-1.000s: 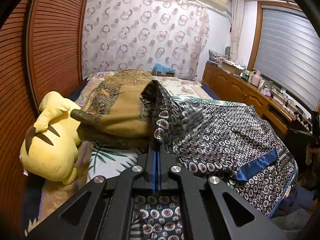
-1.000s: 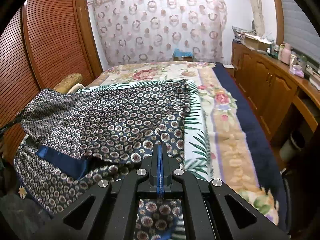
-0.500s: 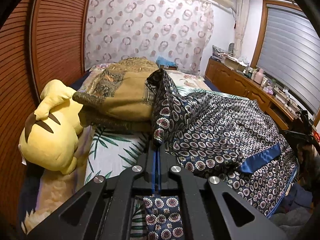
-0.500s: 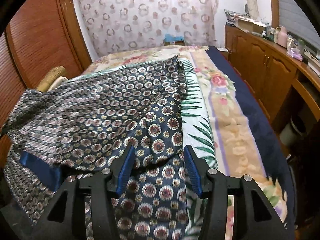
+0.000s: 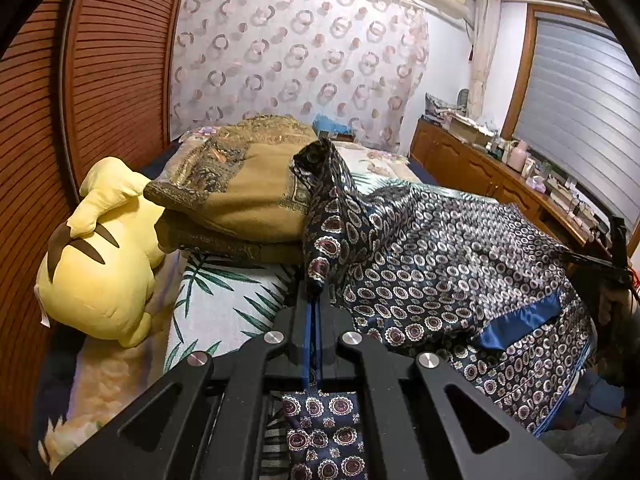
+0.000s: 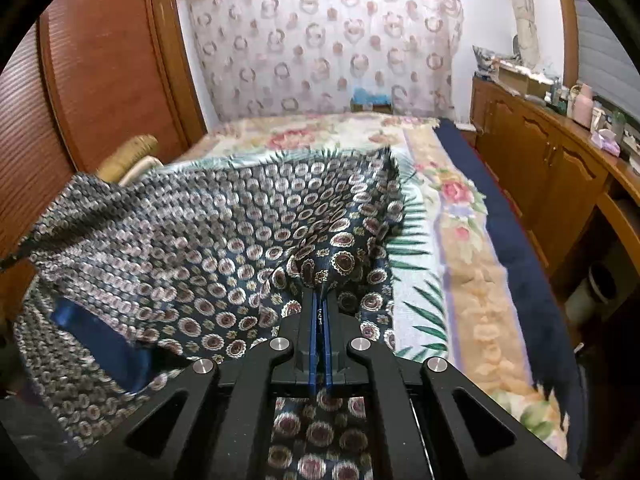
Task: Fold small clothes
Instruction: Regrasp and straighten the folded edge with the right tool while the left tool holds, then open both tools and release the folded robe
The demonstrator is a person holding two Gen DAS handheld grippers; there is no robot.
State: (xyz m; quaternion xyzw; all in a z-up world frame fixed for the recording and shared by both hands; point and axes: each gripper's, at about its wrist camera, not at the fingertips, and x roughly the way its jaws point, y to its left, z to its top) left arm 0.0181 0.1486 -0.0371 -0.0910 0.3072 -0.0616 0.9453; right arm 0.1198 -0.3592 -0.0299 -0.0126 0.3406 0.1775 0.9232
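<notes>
Pinching the garment [image 5: 440, 264] in both the left gripper [image 5: 313, 300] and right gripper [image 6: 320, 300], we judge it light, slippery, best held by edges

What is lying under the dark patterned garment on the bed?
Under the patterned garment lies the leaf-print sheet, showing at both its sides. Whether anything else lies beneath cannot be seen; the cloth covers it.

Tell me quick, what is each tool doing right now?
Left tool: closed, pinching the patterned garment.
Right tool: closed, pinching the same garment.
</notes>
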